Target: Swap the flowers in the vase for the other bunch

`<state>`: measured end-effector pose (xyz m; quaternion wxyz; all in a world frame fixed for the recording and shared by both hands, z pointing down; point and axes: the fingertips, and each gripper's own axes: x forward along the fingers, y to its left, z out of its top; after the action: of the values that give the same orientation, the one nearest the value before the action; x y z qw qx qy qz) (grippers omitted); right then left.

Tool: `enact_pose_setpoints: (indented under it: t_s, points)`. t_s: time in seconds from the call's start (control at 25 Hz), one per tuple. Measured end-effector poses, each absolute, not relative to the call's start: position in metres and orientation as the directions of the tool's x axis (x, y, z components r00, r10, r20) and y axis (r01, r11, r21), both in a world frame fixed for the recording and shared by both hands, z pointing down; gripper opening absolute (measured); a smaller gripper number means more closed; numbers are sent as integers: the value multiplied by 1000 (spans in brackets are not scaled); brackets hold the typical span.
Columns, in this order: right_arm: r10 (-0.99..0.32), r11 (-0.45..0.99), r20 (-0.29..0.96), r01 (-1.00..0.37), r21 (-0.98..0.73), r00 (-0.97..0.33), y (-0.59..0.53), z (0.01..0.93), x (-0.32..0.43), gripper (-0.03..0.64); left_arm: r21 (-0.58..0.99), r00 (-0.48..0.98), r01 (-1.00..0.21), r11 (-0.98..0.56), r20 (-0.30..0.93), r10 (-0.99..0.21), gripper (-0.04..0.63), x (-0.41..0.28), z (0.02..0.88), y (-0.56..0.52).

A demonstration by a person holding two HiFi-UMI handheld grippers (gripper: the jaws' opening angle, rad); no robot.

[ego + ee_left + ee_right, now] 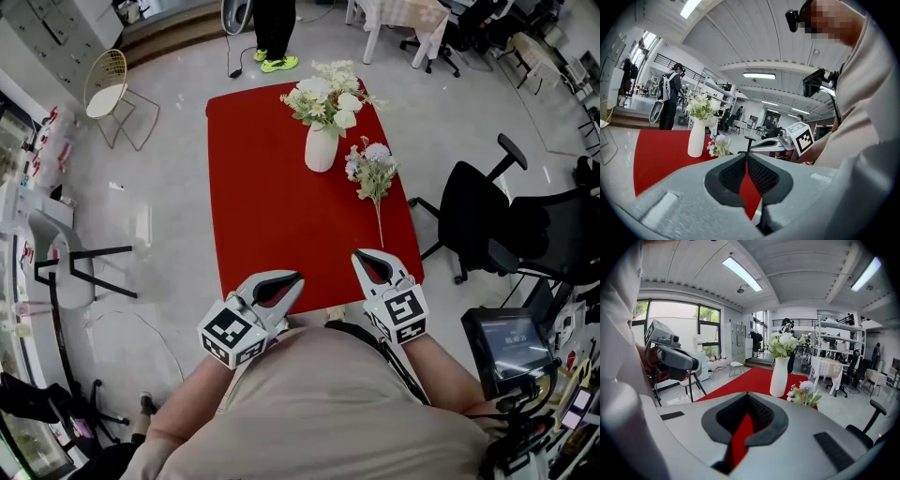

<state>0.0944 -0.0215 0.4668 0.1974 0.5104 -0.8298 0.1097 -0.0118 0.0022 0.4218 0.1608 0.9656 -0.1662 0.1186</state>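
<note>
A table point(272, 216) covered in red cloth fills the middle of the head view. Near its far end stands a white vase point(321, 148), upright, holding a bunch of white and green flowers point(326, 97). The other bunch point(373, 172), pale blooms on a long stem, lies flat on the cloth just right of the vase, stem end toward the person.

The left gripper point(296, 278) and right gripper point(358, 255) hover over the table's near edge, well apart from the vase. Each has its jaws pressed together with nothing between them.

The vase's inside and the stems in it cannot be seen. The person's torso hides part of the near table edge. A bystander point(274, 33) beyond the table is cut off above the legs.
</note>
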Motion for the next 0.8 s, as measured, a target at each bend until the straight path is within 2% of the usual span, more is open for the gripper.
enact_pose_setpoints:
  t_s: [0.8]
  points:
    - [-742,559,456,-829,17,-492,-34,468,91,12,290,891,-426,-857,297,-343,8,6,424,-9]
